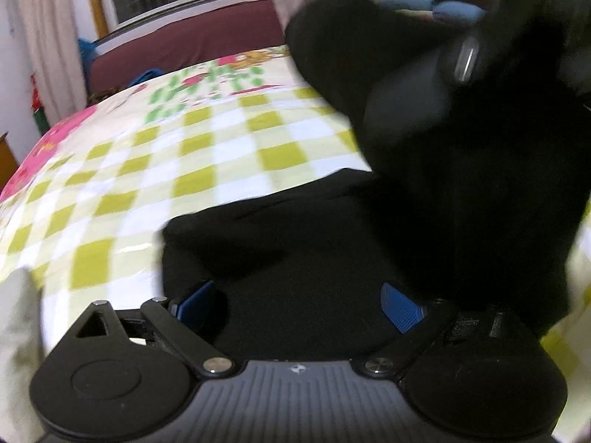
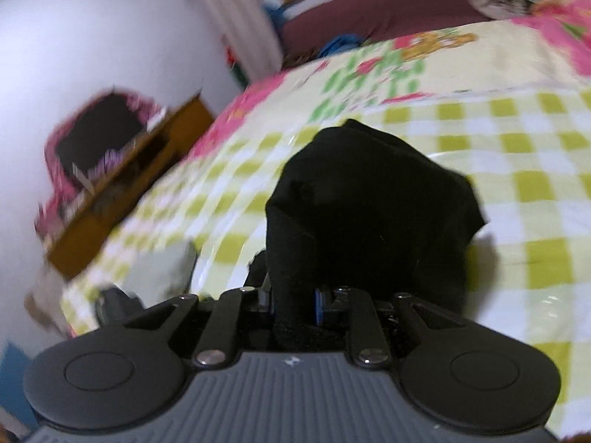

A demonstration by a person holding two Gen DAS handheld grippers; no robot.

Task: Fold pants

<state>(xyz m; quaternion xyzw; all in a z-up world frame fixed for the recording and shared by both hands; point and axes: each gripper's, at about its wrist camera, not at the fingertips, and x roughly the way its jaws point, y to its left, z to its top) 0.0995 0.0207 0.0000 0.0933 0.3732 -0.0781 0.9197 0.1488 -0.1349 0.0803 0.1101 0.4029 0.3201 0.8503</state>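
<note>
Nearest you in the left wrist view, your left gripper (image 1: pixel 299 304) has its 2 blue-padded jaws spread wide apart, with the black fabric pants (image 1: pixel 295 243) lying under and between them but not pinched. The pants rest on the bed, on the yellow-and-white checked bedsheet with pink cartoon print (image 1: pixel 155 155), filling the lower centre of that frame. At the upper right of the same frame a bunch of the black cloth hangs raised beside the dark body of your other tool.

In the right wrist view, your right gripper (image 2: pixel 295 304) has its jaws drawn together and clamped on a gathered fold of the pants (image 2: pixel 369 203), which bulges up in the centre of the frame above the sheet.

You appear to be mid-fold: 1 end is lifted by the right side while the rest lies flat. The next move likely calls for you to carry the raised end over the flat part, keep the edges aligned, and use the open left jaws to pin or catch the cloth. Blur makes the edges hard to judge.
</note>
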